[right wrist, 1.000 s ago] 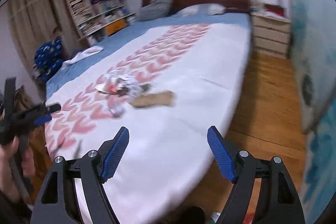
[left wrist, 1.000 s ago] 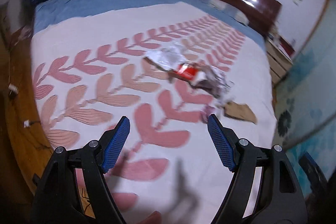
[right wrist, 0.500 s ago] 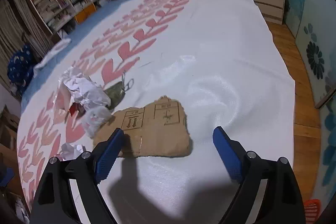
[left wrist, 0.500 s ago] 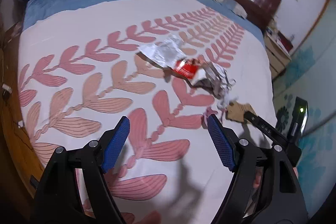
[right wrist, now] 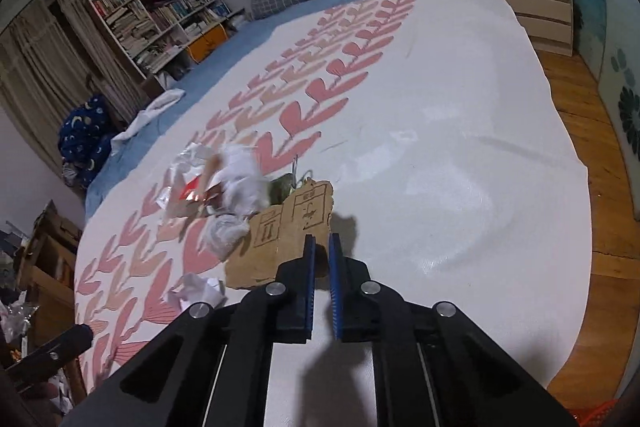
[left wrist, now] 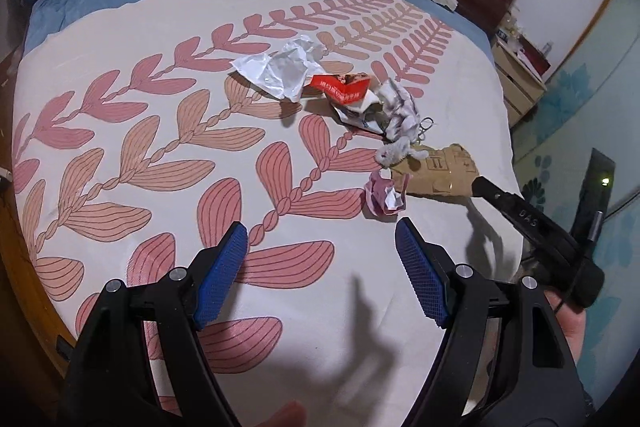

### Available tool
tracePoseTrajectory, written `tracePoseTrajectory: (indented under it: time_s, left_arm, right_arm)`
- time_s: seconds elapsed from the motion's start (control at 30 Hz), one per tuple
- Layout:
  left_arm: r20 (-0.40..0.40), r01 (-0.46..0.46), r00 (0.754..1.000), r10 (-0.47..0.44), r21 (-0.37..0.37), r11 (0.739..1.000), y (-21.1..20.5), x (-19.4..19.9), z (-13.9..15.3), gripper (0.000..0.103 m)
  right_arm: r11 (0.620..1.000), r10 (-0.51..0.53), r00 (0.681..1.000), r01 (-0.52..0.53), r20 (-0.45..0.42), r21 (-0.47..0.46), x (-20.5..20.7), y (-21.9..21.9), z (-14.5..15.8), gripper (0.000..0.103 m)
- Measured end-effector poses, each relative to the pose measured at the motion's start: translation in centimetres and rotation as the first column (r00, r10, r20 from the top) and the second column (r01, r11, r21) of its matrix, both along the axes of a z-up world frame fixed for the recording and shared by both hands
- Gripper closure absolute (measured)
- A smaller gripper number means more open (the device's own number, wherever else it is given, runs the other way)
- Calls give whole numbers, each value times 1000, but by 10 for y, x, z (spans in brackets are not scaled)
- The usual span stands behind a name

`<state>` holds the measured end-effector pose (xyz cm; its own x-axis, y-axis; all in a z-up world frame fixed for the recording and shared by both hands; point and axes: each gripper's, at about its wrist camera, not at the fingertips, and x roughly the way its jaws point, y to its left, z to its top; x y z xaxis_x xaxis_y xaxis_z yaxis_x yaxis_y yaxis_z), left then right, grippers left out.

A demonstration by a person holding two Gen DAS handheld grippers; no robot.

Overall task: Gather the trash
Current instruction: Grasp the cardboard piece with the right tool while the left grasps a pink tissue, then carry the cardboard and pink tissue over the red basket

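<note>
The left gripper (left wrist: 320, 267) points downward with its blue pads spread wide, nothing between them. The right gripper (right wrist: 321, 247) has just been closing, pads nearly together.

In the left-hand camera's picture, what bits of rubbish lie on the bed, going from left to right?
Crumpled white paper → red printed wrapper → small crumpled pink paper ball → torn brown cardboard piece.

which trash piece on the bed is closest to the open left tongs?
The small pink-and-white crumpled wad, lying just ahead of the left tongs. The white paper, red wrapper and cardboard lie farther off.
</note>
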<state>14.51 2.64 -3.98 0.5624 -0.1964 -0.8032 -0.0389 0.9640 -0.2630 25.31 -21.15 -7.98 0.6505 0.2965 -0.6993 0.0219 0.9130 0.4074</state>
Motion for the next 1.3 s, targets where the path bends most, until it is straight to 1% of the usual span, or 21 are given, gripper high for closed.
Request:
tracePoseTrajectory:
  time_s: [0.13, 0.2, 0.27, 0.33, 0.47, 0.57, 0.63, 0.67, 0.7, 0.77, 0.8, 0.87, 0.9, 1.0, 1.03, 1.13, 1.17, 1.27, 1.3]
  left_arm:
    - [-5, 24, 1000, -24, 16, 1000, -11, 6, -5, 27]
    - [-18, 41, 999, -41, 25, 999, -18, 11, -10, 24]
    - [-20, 53, 998, -52, 37, 998, -26, 18, -16, 23]
    - [-18, 81, 997, -80, 59, 995, -37, 28, -21, 23]
    - [-20, 120, 993, -119, 66, 991, -56, 47, -30, 23]
    - [-16, 131, 991, -130, 58, 990, -67, 56, -35, 23]
    - [-29, 120, 993, -118, 62, 991, -69, 64, -41, 24]
    - [-38, 107, 994, -104, 70, 992, -70, 66, -44, 28]
    - [-53, 91, 995, -87, 68, 994, -70, 68, -47, 43]
    - [-93, 68, 994, -62, 56, 996, -70, 69, -54, 66]
    - [-92, 65, 994, -60, 53, 997, -69, 67, -53, 74]
    - [-91, 64, 994, -61, 37, 997, -67, 65, -49, 82]
    - [-86, 56, 995, -53, 37, 998, -65, 62, -46, 84]
    - [-62, 15, 998, -12, 50, 999, -52, 52, -32, 85]
    - [-50, -7, 999, 10, 58, 998, -46, 47, -23, 85]
    - [34, -48, 998, 47, 43, 998, -27, 23, 14, 85]
    - [70, -61, 996, 58, 44, 997, -20, 9, 28, 85]
    - [146, -79, 987, 74, 29, 996, -14, -24, 59, 85]
    - [159, -75, 985, 71, 23, 997, -14, -31, 65, 85]
  right_arm:
    - [1000, -8, 999, 8, 44, 10, -14, -7, 17, 98]
    - [1000, -10, 997, 10, 72, 7, -23, -10, 28, 98]
    - [1000, -9, 995, 9, 96, 1, -32, -12, 37, 99]
    - [1000, -5, 994, 6, 106, -6, -37, -13, 43, 99]
    - [1000, 9, 994, -8, 108, -7, -46, -14, 48, 99]
    - [1000, 15, 993, -13, 116, -11, -51, -16, 51, 99]
    - [1000, 15, 992, -13, 123, -20, -53, -16, 53, 99]
    - [1000, 17, 992, -14, 124, -20, -54, -17, 54, 99]
    - [1000, 20, 992, -17, 124, -21, -55, -17, 54, 99]
    - [999, 26, 994, -24, 109, -24, -55, -17, 52, 99]
    - [999, 37, 994, -34, 102, -27, -54, -14, 50, 99]
    - [998, 52, 994, -49, 98, -42, -54, -10, 49, 99]
    - [997, 59, 993, -55, 100, -48, -54, -8, 49, 99]
    - [996, 73, 990, -66, 122, -64, -61, -5, 56, 99]
    - [996, 75, 989, -67, 129, -66, -62, -4, 59, 99]
    - [995, 82, 983, -71, 162, -73, -74, 2, 74, 99]
    - [994, 86, 981, -74, 175, -74, -80, 4, 80, 100]
    - [992, 105, 968, -86, 226, -91, -112, 7, 107, 100]
    - [991, 110, 963, -88, 247, -99, -130, 6, 117, 100]
